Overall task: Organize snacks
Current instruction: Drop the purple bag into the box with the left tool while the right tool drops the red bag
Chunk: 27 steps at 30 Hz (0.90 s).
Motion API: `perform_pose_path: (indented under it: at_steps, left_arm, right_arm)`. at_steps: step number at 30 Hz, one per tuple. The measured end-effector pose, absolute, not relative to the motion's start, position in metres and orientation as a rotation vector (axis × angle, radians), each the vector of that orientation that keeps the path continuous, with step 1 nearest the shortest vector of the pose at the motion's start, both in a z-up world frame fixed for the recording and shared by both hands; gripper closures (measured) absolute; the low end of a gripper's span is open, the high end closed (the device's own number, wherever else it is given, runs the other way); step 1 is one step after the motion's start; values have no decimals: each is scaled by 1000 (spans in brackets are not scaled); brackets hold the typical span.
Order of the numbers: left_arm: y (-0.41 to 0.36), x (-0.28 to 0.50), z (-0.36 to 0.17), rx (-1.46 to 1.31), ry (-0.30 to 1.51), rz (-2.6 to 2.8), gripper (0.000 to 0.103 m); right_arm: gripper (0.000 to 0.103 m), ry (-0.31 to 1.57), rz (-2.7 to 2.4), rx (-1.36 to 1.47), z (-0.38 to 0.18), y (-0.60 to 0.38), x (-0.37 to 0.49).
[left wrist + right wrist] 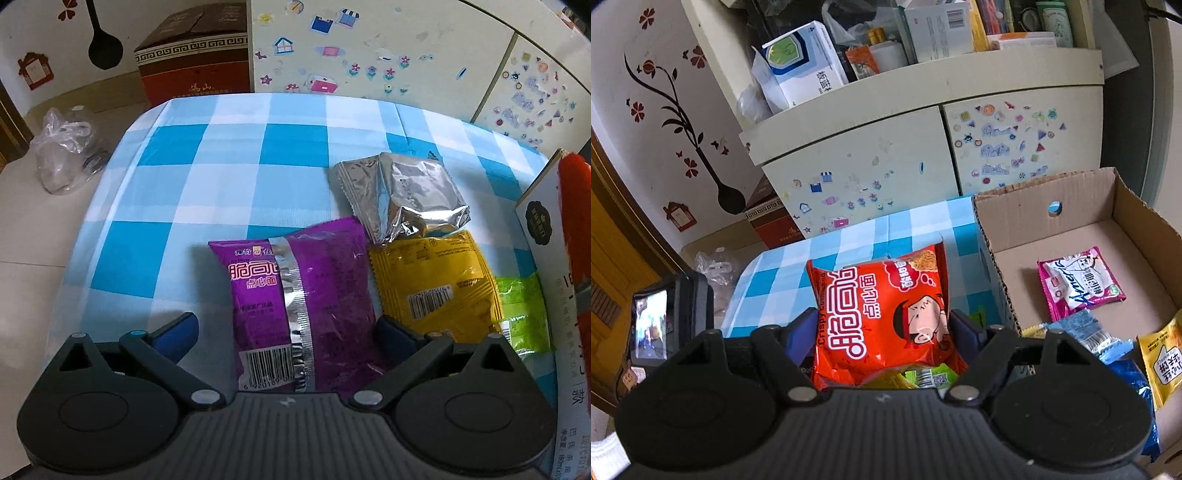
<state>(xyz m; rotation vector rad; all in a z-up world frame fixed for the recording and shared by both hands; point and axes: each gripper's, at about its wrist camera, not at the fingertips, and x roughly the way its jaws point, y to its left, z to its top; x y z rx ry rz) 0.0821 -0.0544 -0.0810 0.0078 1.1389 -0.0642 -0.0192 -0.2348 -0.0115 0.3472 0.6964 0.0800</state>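
Observation:
In the left wrist view my left gripper (pixel 288 328) is open, its blue fingers either side of a purple noodle packet (pixel 299 306) lying on the blue-checked tablecloth (pixel 207 177). A yellow packet (pixel 439 284), a silver packet (pixel 402 195) and a green packet (pixel 521 314) lie to its right. In the right wrist view my right gripper (pixel 882 328) is shut on a red crispy-noodle packet (pixel 886 314), held above the table just left of a cardboard box (pixel 1034 221).
The box holds a pink packet (pixel 1078 282), a blue packet (pixel 1086 332) and a yellow packet (pixel 1163 354). A stickered cabinet (pixel 923 155) stands behind the table. A carton's wall (pixel 554 258) stands at the right in the left wrist view. A plastic bag (pixel 62 151) lies on the floor.

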Motion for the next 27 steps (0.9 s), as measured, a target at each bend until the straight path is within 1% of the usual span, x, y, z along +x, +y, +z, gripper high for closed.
perform_pose_path:
  at_steps: [12, 13, 14, 15, 17, 18, 22, 27]
  left_arm:
    - [-58, 80, -81, 16, 1128, -67, 0]
    - [-58, 79, -80, 16, 1127, -72, 2]
    - [-59, 78, -78, 13, 1128, -81, 8]
    - [-60, 77, -75, 16, 1125, -88, 19]
    - [-63, 75, -70, 30, 1114, -104, 26]
    - [-61, 75, -69, 13, 1114, -116, 28]
    - [-52, 76, -64, -61, 1127, -108, 28]
    - [-44, 78, -47, -60, 1070, -94, 28]
  right_arm:
    - [26, 700, 87, 367, -12, -234, -20]
    - [26, 702, 86, 366, -13, -235, -19]
    - [26, 702, 83, 366, -13, -235, -19]
    - [26, 701, 82, 366, -13, -235, -19]
    - [26, 696, 81, 365, -12, -235, -19]
    - [26, 695, 81, 363, -11, -235, -20]
    - [26, 689, 72, 364, -11, -237, -21]
    - [26, 674, 68, 360, -8, -238, -23]
